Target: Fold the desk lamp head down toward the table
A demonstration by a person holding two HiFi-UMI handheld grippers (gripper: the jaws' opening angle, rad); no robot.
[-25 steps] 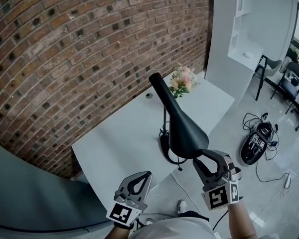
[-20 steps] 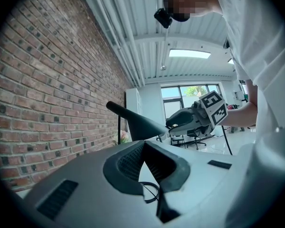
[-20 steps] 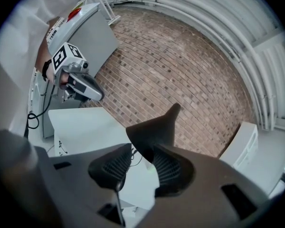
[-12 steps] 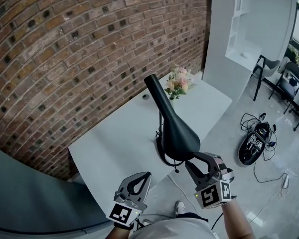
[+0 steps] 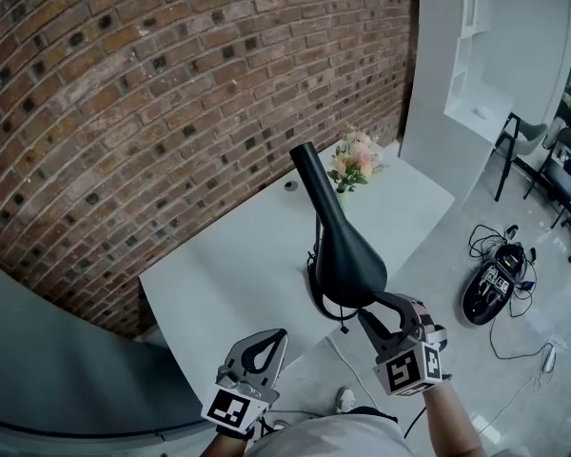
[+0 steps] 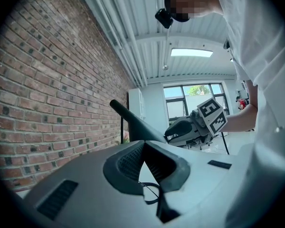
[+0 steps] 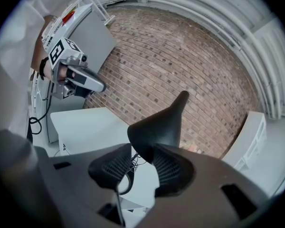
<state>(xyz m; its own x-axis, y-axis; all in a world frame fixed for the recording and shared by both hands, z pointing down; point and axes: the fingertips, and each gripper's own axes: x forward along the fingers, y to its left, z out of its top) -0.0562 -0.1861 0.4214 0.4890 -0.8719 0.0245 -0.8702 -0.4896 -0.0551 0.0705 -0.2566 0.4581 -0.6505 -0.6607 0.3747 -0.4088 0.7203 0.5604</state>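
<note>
The right tongs are closing on the lower rim of the black lamp head. In the right gripper view the ribbed pads are sitting on either side of that rim, with the shade filling the gap at their tips. The lamp head is hanging over the near edge of the white tabletop, tilted steeply, with its narrow neck pointing up and away towards the brick wall and its wide end towards the person. Its thin stem and a loop of black cable are showing beneath it at the tabletop's edge.

The left tongs are hovering low and apart from the lamp, off the tabletop's near corner. Their tips are meeting and nothing is lying between them. Each gripper is carrying a cube with black-and-white square markers, and I cannot make out any lettering on them.

A small bunch of pink flowers is standing at the far side of the tabletop, behind the lamp.
</note>
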